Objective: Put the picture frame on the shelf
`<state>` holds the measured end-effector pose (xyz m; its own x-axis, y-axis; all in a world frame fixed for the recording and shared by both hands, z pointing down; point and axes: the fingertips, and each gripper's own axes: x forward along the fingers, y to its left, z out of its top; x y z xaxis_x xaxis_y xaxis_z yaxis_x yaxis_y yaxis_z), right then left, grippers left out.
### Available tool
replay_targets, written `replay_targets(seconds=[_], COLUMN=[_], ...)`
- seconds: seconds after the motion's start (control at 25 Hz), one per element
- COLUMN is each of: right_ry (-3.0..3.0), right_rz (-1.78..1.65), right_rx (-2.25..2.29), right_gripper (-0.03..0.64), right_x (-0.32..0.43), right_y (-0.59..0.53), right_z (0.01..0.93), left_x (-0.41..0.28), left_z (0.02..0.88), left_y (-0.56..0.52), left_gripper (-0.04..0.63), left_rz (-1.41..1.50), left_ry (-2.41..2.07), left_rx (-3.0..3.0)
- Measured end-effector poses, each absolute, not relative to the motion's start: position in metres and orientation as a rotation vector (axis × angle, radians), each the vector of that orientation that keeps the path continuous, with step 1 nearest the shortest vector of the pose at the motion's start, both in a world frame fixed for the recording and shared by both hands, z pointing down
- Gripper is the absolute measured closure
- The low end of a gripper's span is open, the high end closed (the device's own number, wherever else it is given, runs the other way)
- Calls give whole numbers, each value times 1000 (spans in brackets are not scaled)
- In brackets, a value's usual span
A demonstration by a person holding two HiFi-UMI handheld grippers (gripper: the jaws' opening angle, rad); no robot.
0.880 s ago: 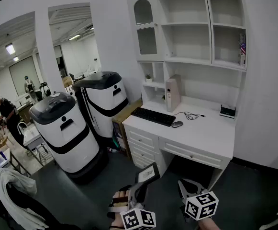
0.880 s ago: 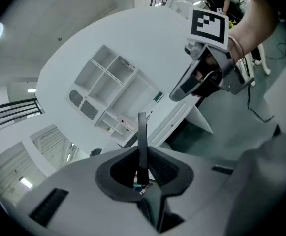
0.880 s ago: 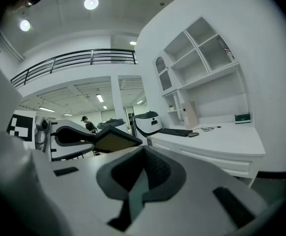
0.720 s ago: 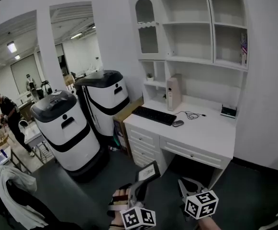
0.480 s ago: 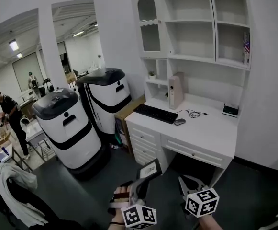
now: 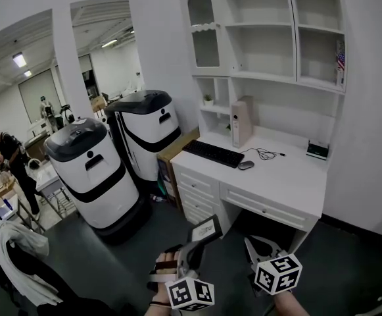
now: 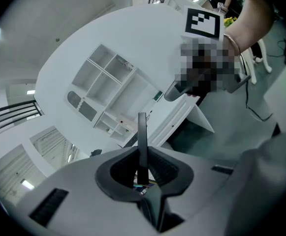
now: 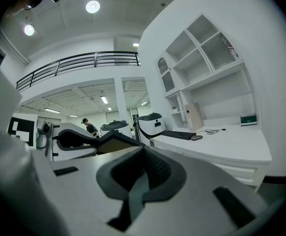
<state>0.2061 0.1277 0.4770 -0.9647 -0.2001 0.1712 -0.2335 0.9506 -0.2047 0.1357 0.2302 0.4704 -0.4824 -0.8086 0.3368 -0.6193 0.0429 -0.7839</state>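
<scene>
The picture frame [image 6: 202,232] had a black border around a pale grey panel. The left tool [image 6: 191,254] and the right tool [image 6: 258,249] were grey, and each carried a white cube printed with black square markers. The shelf [image 6: 263,78] and the counter [image 6: 289,183] were plain white, the keyboard [image 6: 213,153] was black, the machines [image 6: 92,176] were white with black bands and dark grey lids, and the floor [image 6: 144,236] was dark grey.
</scene>
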Motion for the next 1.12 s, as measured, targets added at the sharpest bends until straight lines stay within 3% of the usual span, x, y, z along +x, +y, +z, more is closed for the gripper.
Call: replay_targets(seconds=[0.52,1.12], right_ry=[-2955,-2917], right_rz=[357,348], right_rx=[244,323], right_gripper=[615,615], right_x=[166,6], right_y=[98,-18], right_z=[479,484], left_x=[95,-76], left_z=[479,488], left_y=[192,66], left_gripper=[534,534], left_rz=[-1425,-1394], left_ry=[2168,2108], left_rx=[-1468,-1539])
